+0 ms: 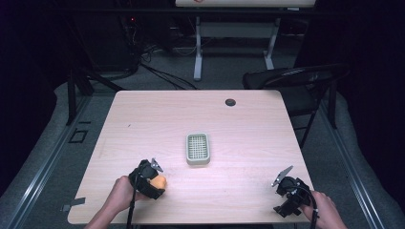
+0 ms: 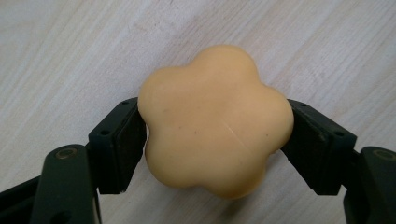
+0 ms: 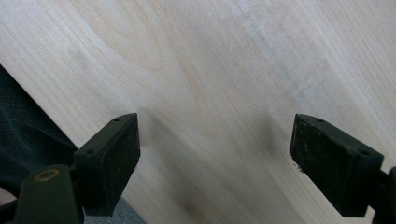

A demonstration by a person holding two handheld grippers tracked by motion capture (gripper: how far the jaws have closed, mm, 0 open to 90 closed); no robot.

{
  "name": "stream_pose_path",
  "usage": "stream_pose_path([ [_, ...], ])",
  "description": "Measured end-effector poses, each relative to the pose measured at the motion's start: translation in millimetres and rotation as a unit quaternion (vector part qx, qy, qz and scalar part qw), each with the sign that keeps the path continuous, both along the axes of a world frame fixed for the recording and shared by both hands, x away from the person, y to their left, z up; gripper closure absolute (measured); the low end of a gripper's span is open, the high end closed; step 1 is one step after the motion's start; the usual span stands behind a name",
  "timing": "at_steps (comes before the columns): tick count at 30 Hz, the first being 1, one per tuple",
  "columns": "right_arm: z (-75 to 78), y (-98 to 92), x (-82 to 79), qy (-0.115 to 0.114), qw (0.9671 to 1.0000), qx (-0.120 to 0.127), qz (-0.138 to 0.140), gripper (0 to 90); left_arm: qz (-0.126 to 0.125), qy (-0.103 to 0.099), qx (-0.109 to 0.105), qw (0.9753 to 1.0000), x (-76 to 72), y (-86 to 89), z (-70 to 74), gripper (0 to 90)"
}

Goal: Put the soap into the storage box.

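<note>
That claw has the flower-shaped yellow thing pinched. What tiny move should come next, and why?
Probably lift it slightly. The left claw is shut on the flower-shaped soap, which seems to sit low over the table, and the grated dish lies apart, further forward and right.

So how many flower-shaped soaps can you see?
1. The flower-shaped soap sits between the fingers of the left gripper, near the table's front left. The soap dish looks empty.
</note>
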State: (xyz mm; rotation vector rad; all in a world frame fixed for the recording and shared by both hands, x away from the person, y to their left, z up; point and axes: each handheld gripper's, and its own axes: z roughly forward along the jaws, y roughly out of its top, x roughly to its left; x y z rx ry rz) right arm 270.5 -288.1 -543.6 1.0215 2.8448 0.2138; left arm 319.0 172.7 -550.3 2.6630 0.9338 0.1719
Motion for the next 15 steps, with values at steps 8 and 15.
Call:
stream_pose_path([
  [8, -1.2, 0.6, -1.3, -0.003, 0.9999, 0.009, -0.007, 15.8, 0.007, 0.007, -0.011, 0.9999, 0.9, 2.5, -1.4, 25.7],
  [15, -0.5, 0.2, -1.1, -0.003, 1.0000, 0.005, -0.005, 15.7, 0.011, 0.008, -0.006, 0.9999, -1.6, 5.7, -1.2, 21.6],
])
